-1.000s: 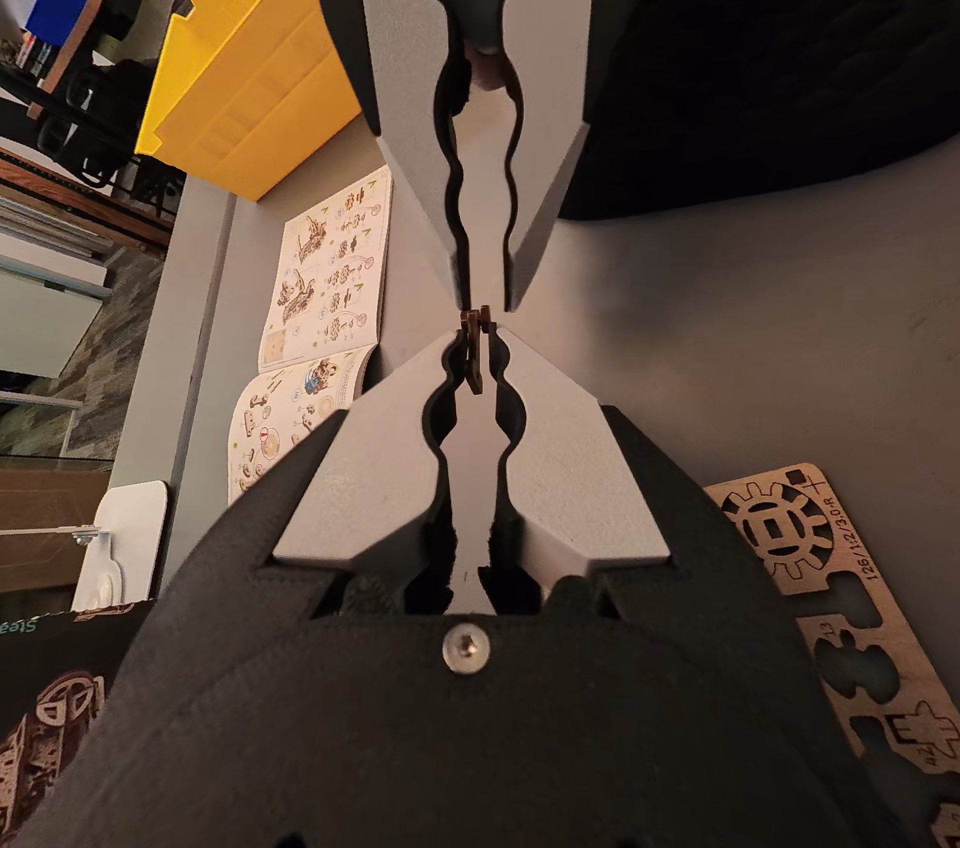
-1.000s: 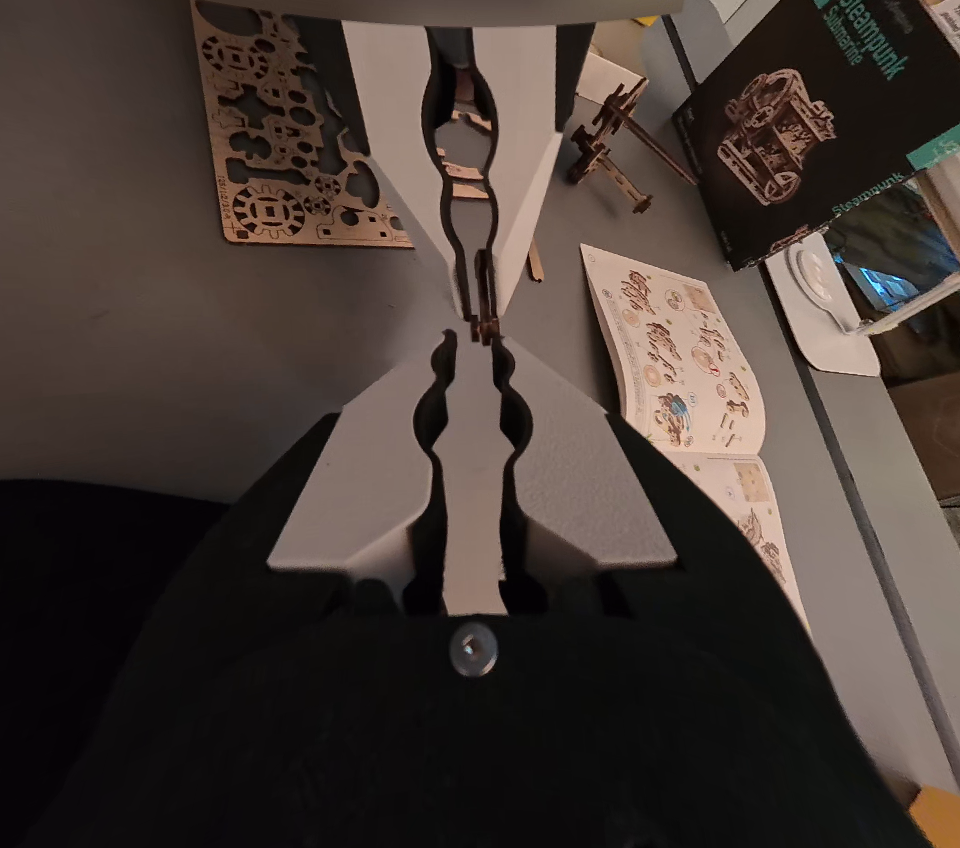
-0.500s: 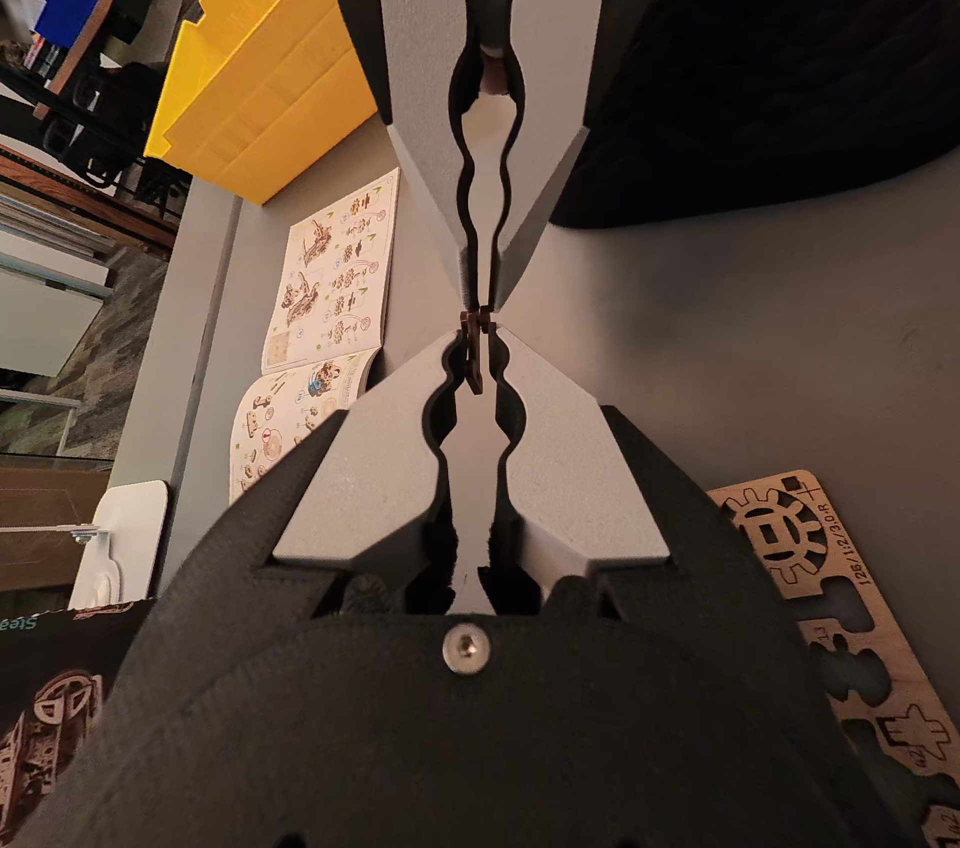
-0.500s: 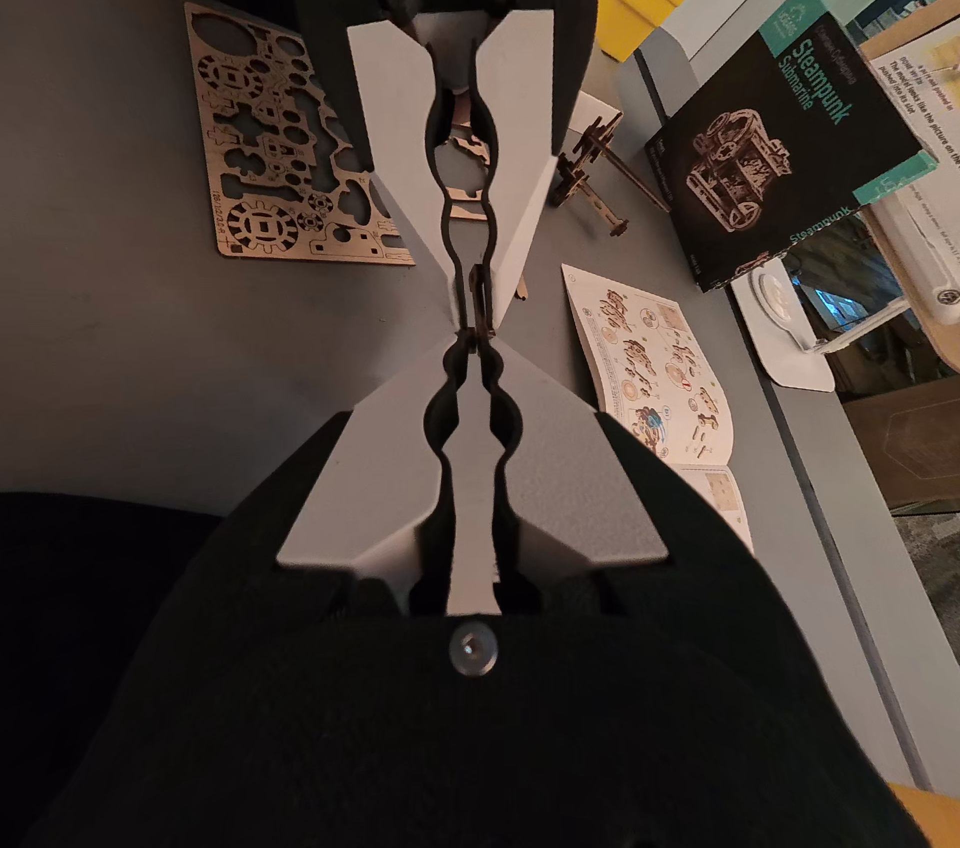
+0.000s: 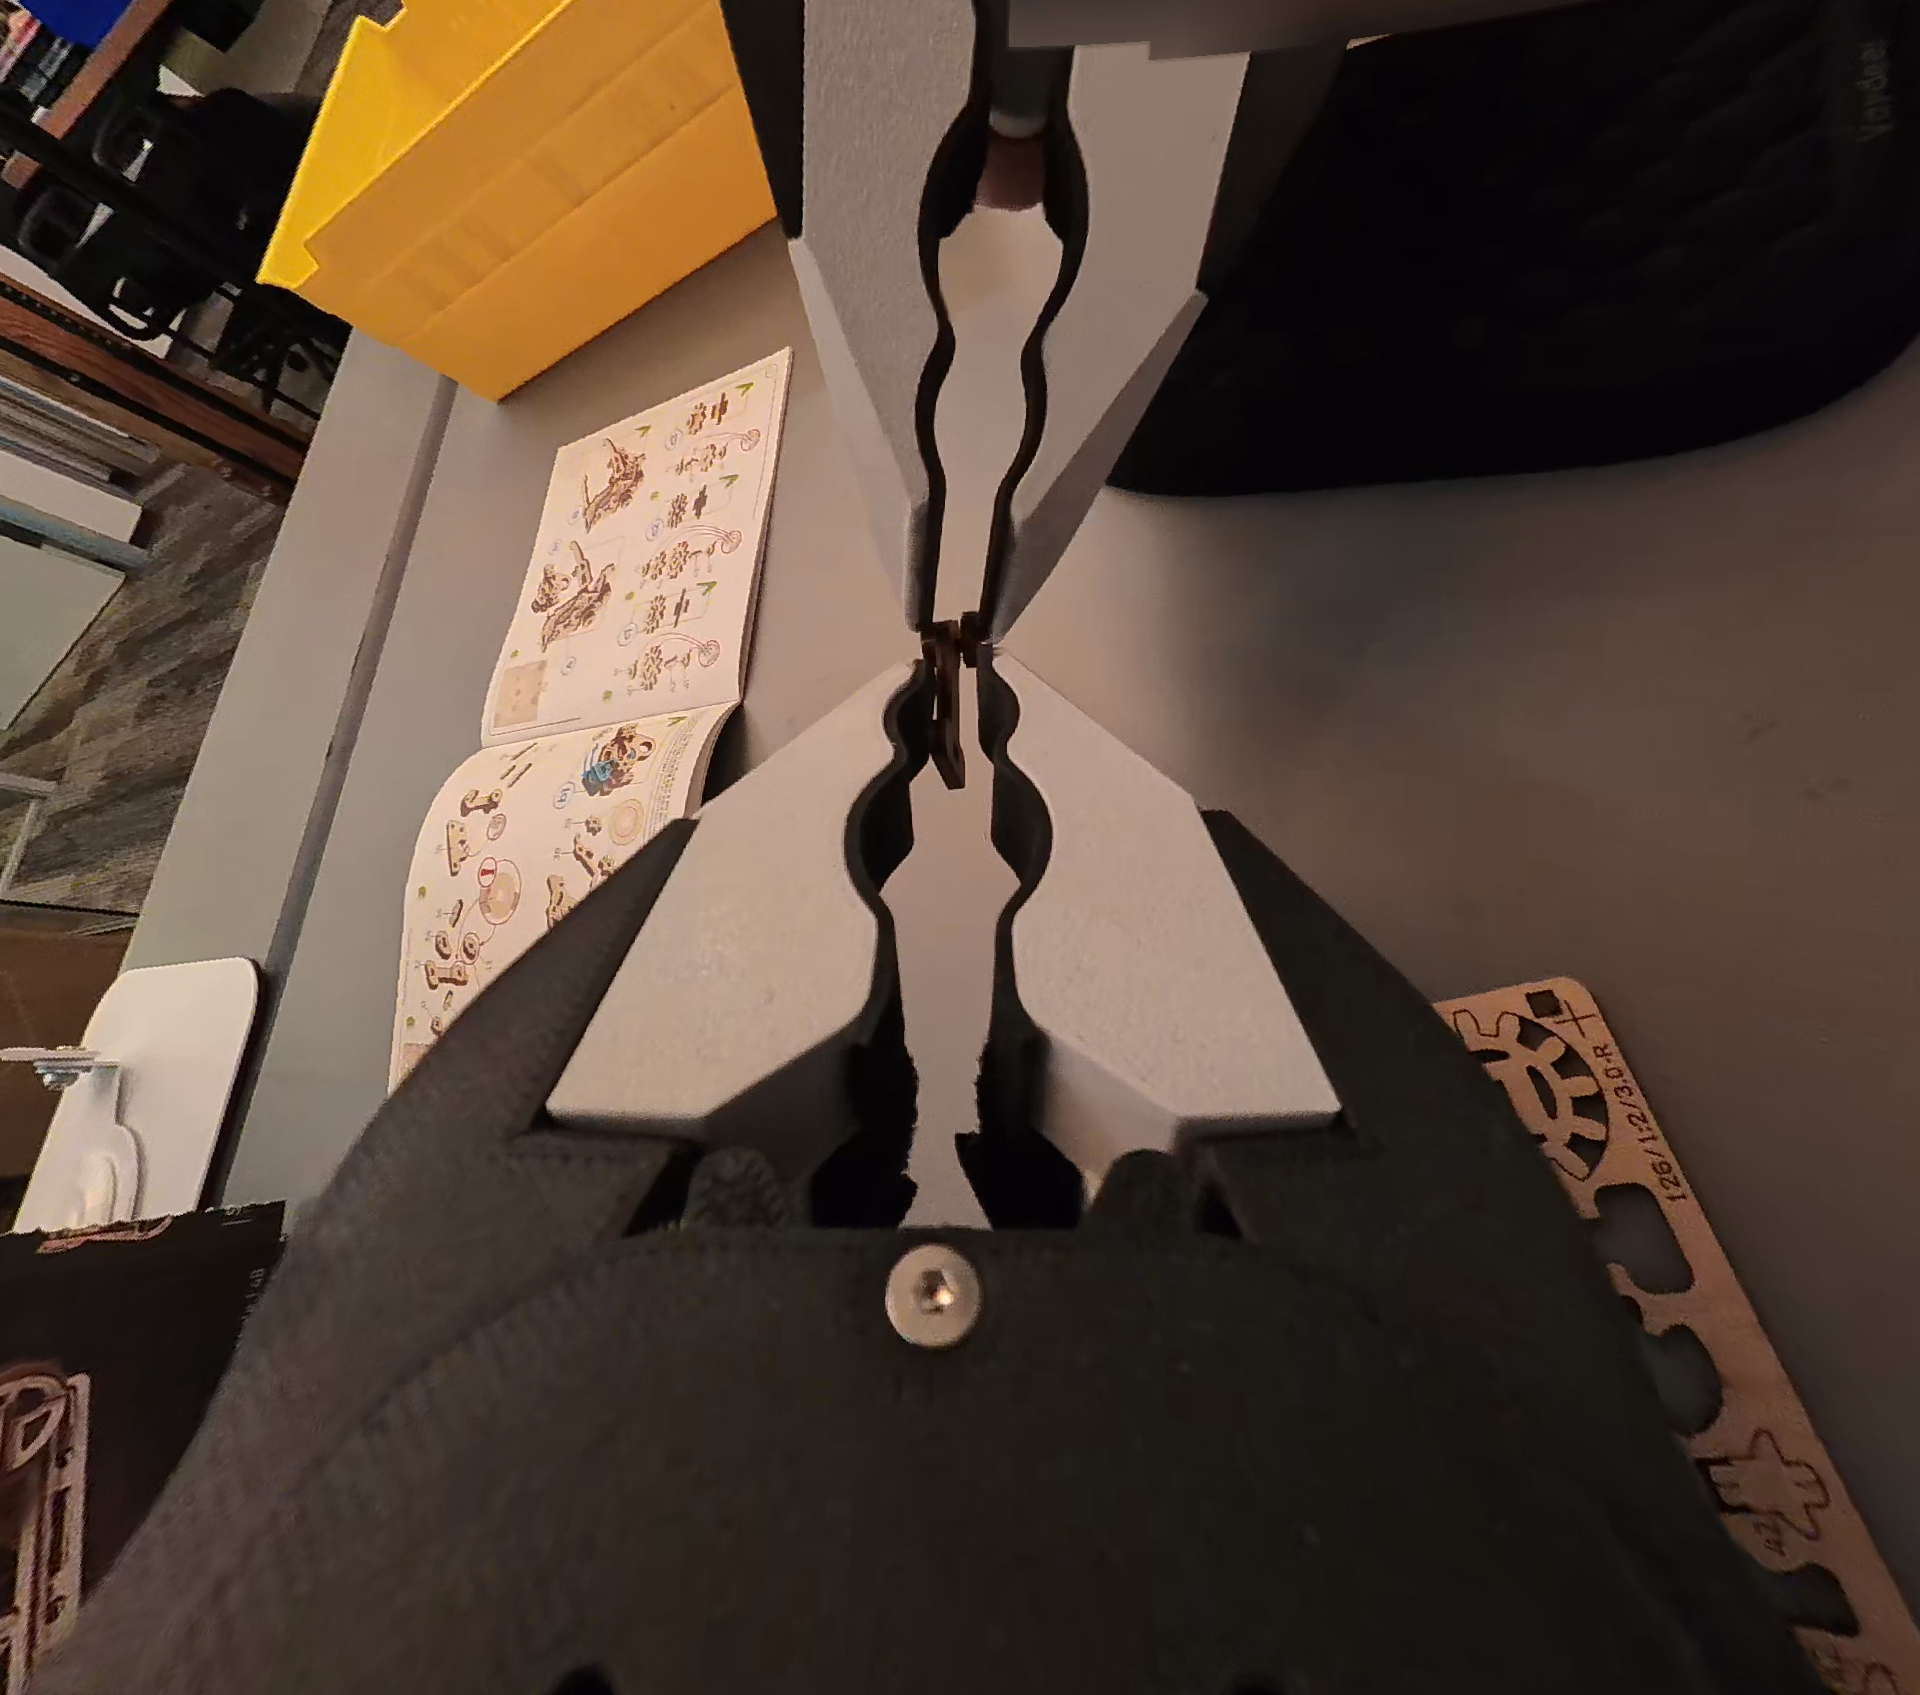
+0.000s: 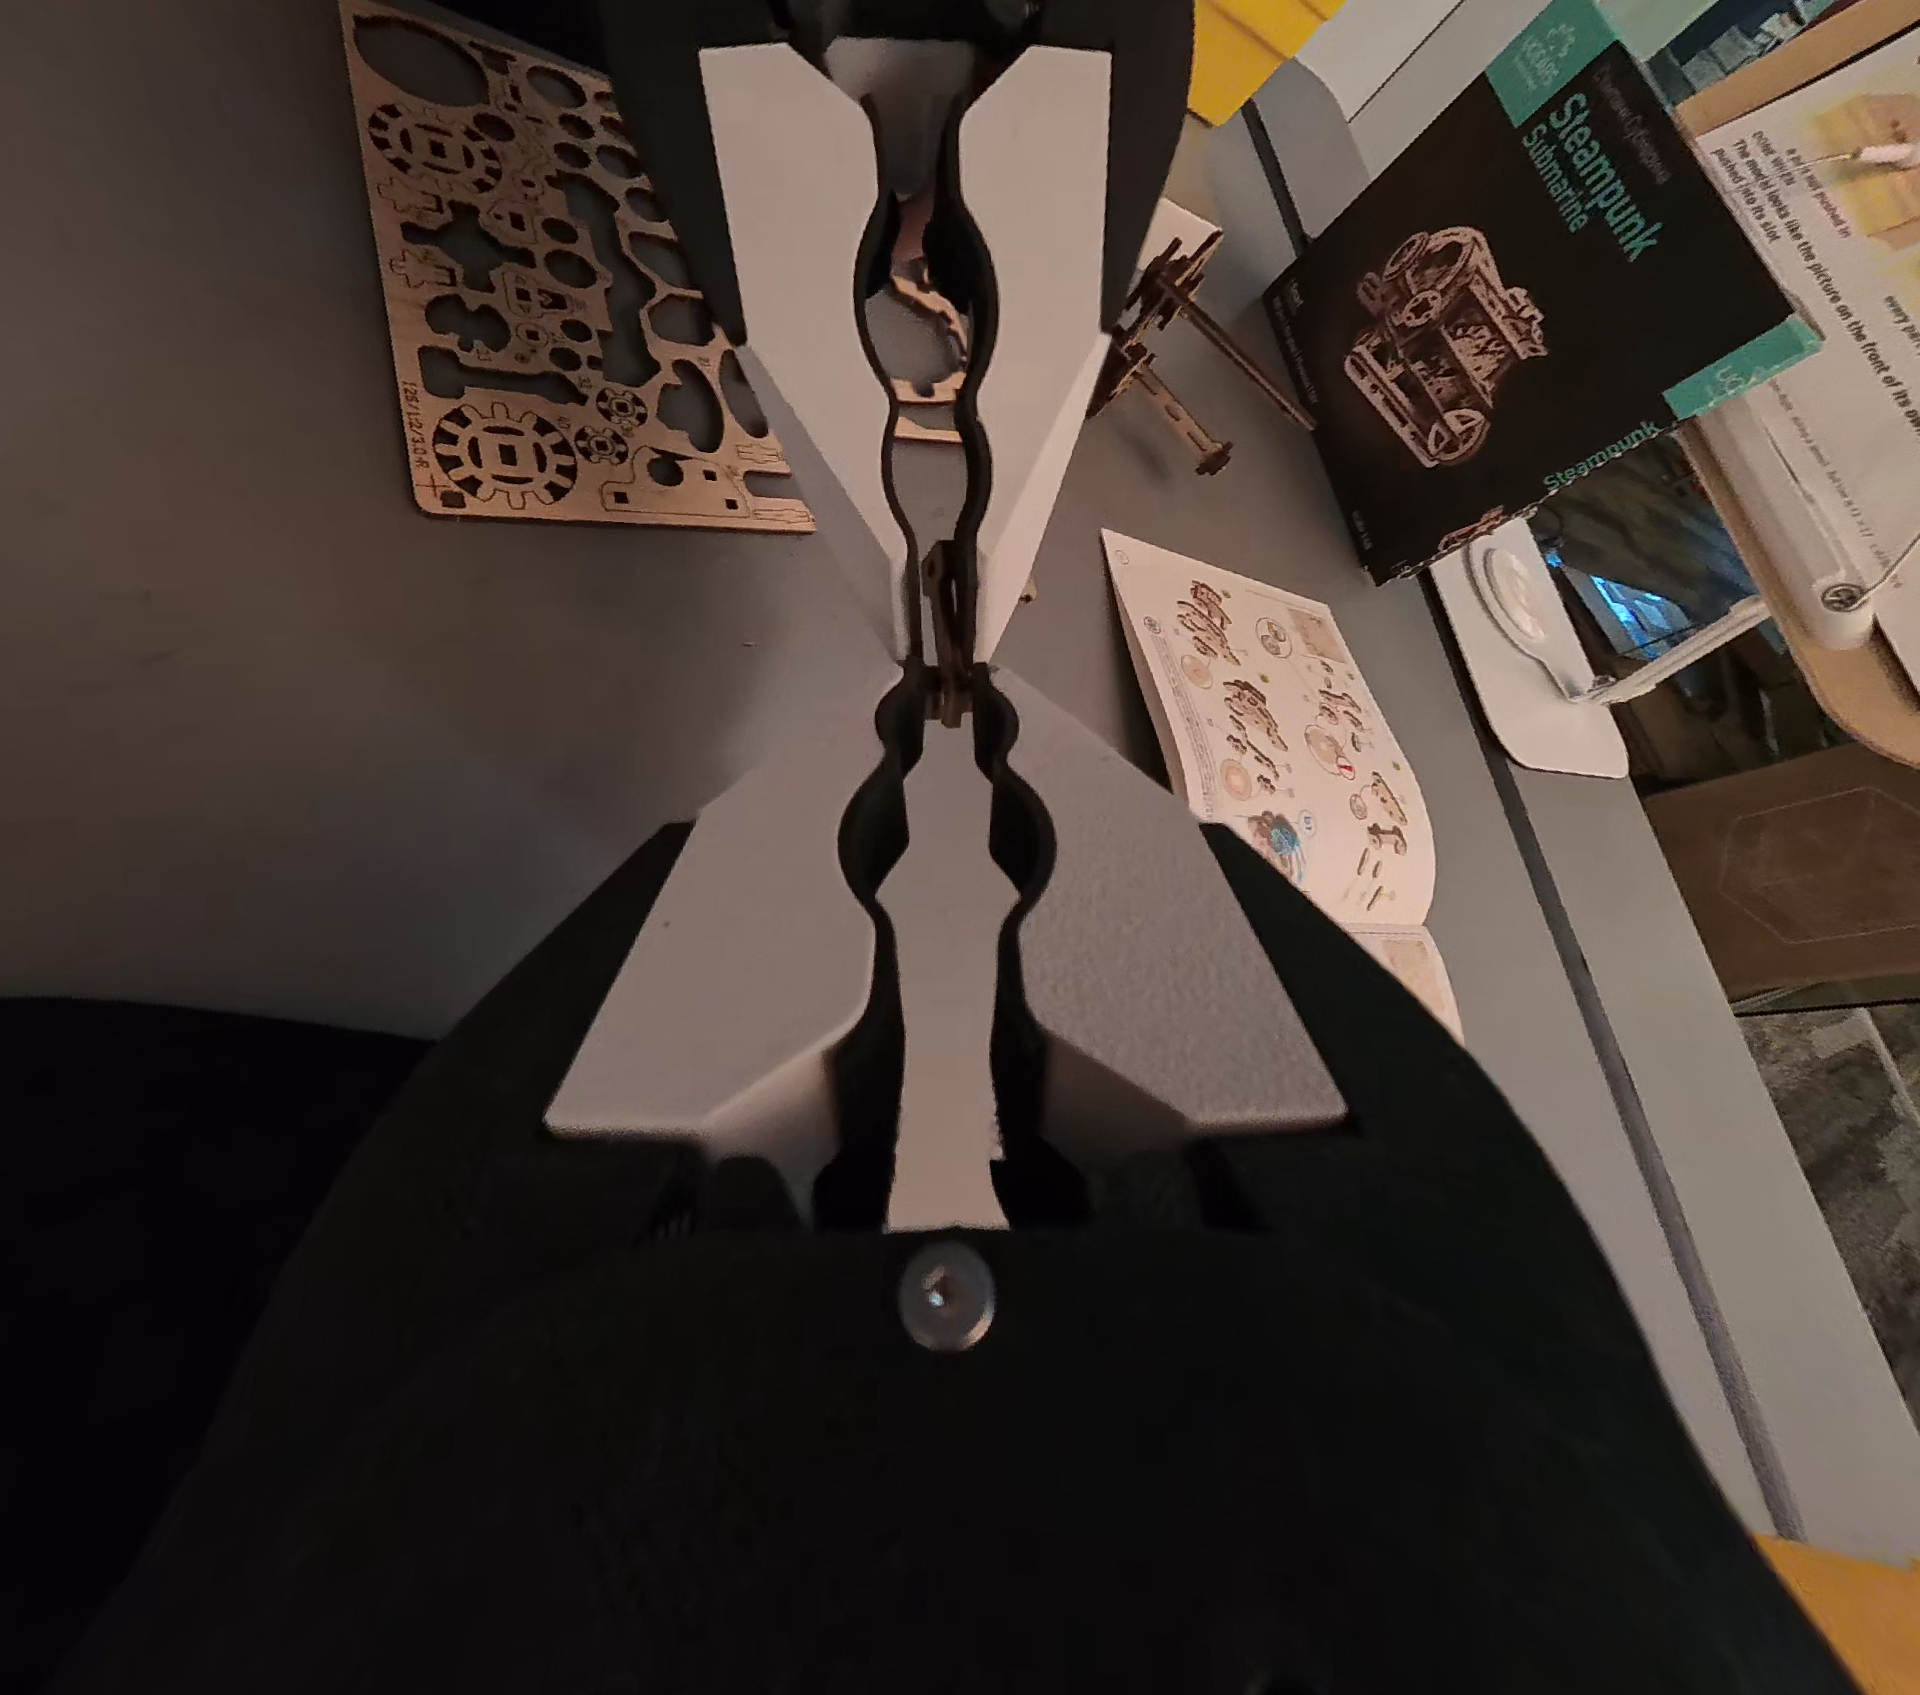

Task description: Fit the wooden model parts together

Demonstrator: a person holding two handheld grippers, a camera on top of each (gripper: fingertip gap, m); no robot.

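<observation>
R gripper (image 6: 943,689) has closed in tip-to-tip w/ L gripper (image 5: 948,679); both jaws narrow, pinching small wooden parts (image 5: 945,695) above bench (image 5: 1455,710).

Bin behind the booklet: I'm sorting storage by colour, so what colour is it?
Yellow. The bin shows best in the left wrist view, beyond the booklet.
</observation>
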